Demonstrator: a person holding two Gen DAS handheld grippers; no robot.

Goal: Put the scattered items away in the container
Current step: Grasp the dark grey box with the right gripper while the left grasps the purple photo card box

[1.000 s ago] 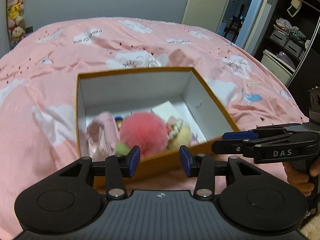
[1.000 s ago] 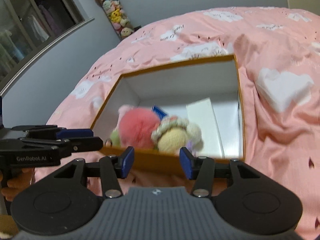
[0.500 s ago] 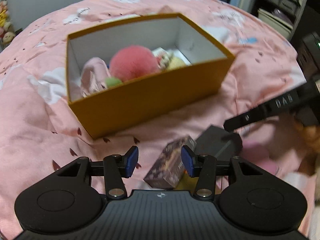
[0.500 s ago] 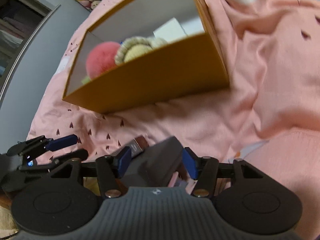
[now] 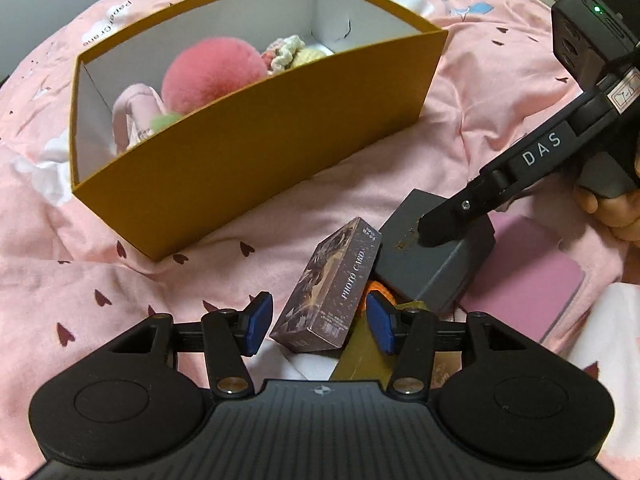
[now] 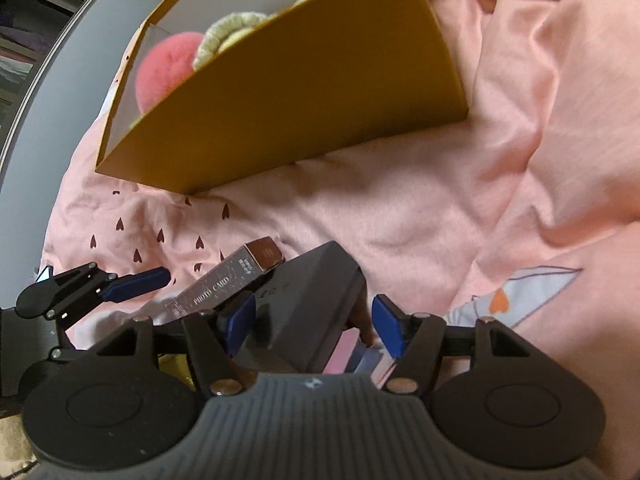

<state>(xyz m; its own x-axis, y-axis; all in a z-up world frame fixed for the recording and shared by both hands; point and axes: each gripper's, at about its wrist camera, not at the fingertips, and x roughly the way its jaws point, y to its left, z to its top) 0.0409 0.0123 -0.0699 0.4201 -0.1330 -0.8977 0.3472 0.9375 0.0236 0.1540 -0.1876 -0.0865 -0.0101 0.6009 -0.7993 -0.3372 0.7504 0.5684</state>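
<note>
Blue-padded left claw (image 5: 318,322) is opening astride the photo-card box (image 5: 330,290); right claw (image 6: 312,326) is opening astride the grey box (image 6: 308,304).

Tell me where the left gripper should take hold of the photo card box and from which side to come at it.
Grip the photo card box across its two long narrow sides, near the lower end, coming from above along its length. It lies tilted, propped on the dark grey box, with its printed face up and its near end already between the opening fingers of the left gripper, which do not yet touch it.
</note>
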